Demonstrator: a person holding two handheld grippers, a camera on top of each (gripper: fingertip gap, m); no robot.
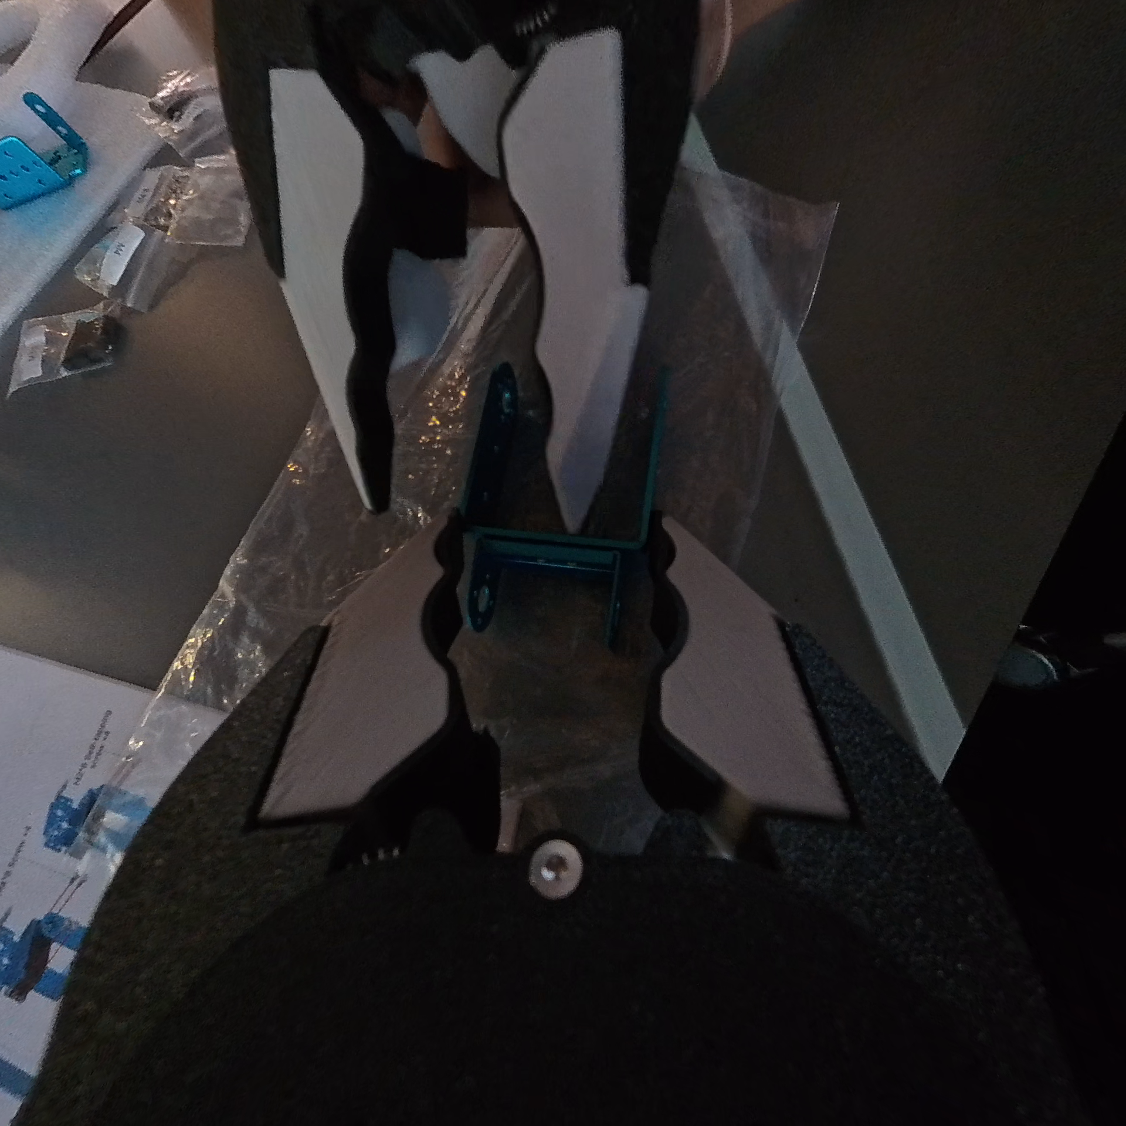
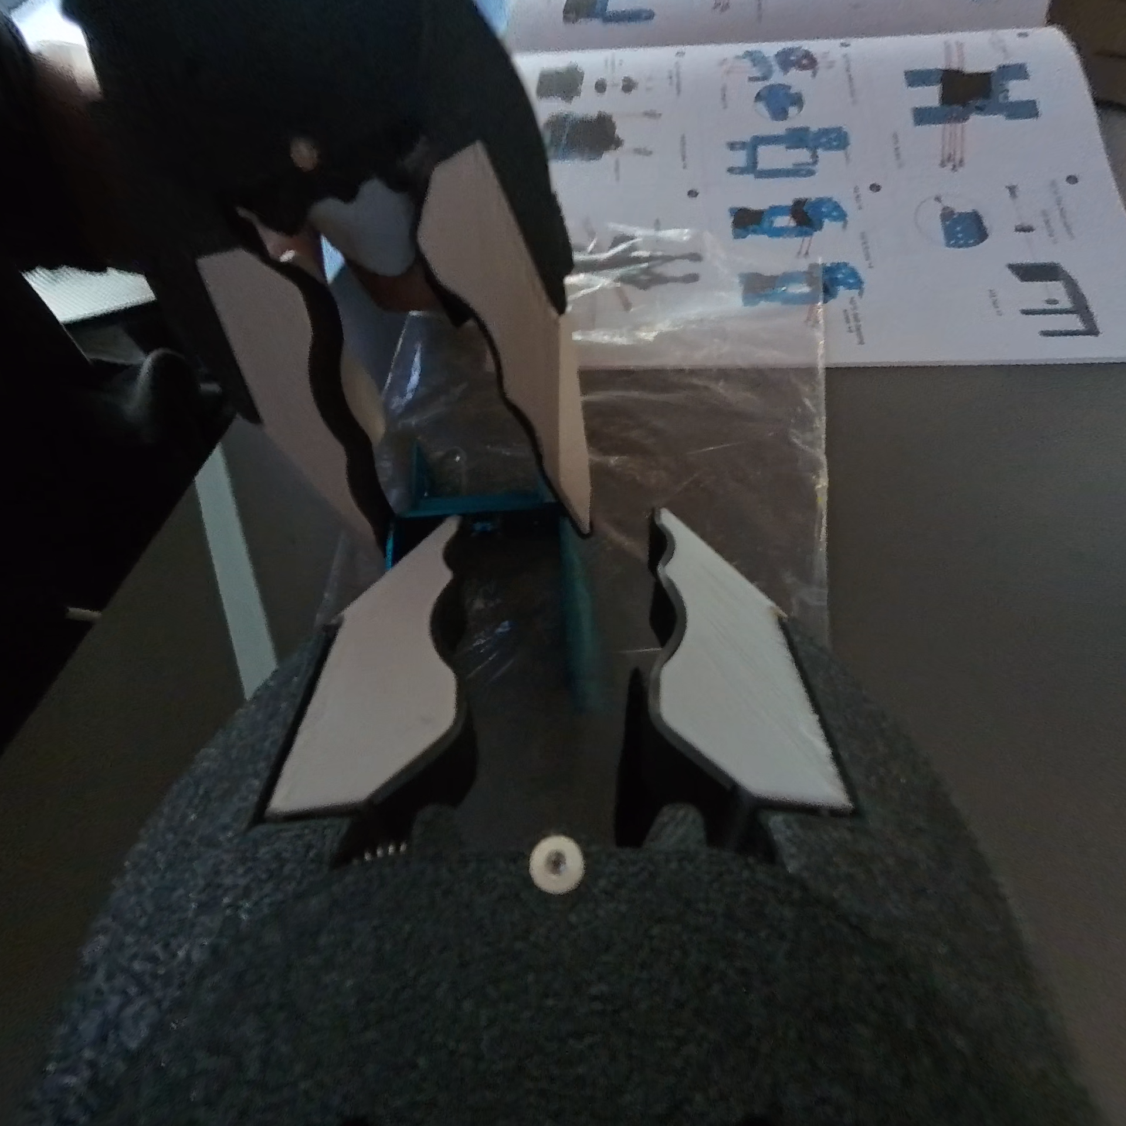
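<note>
A blue U-shaped metal bracket [image 1: 542, 548] lies inside a clear plastic bag [image 1: 731, 304] on the grey table. My left gripper [image 1: 555, 524] has its two fingertips against the bracket's outer sides at the crossbar and is shut on it through the bag. My right gripper [image 1: 475, 515] comes in from the opposite side. In the right wrist view it [image 2: 554, 521] is open, with one blue bracket arm [image 2: 579, 609] standing between its fingers, untouched by either. The left gripper [image 2: 478, 533] shows there clasping the bracket [image 2: 475, 506]. The bag [image 2: 701, 426] spreads to the right.
A printed instruction sheet [image 2: 853, 183] lies beyond the bag; it also shows in the left wrist view [image 1: 61, 792]. Small bags of screws [image 1: 109, 268] and another blue bracket [image 1: 36, 158] on white foam lie at the left. The table's white edge [image 1: 853, 518] runs close by.
</note>
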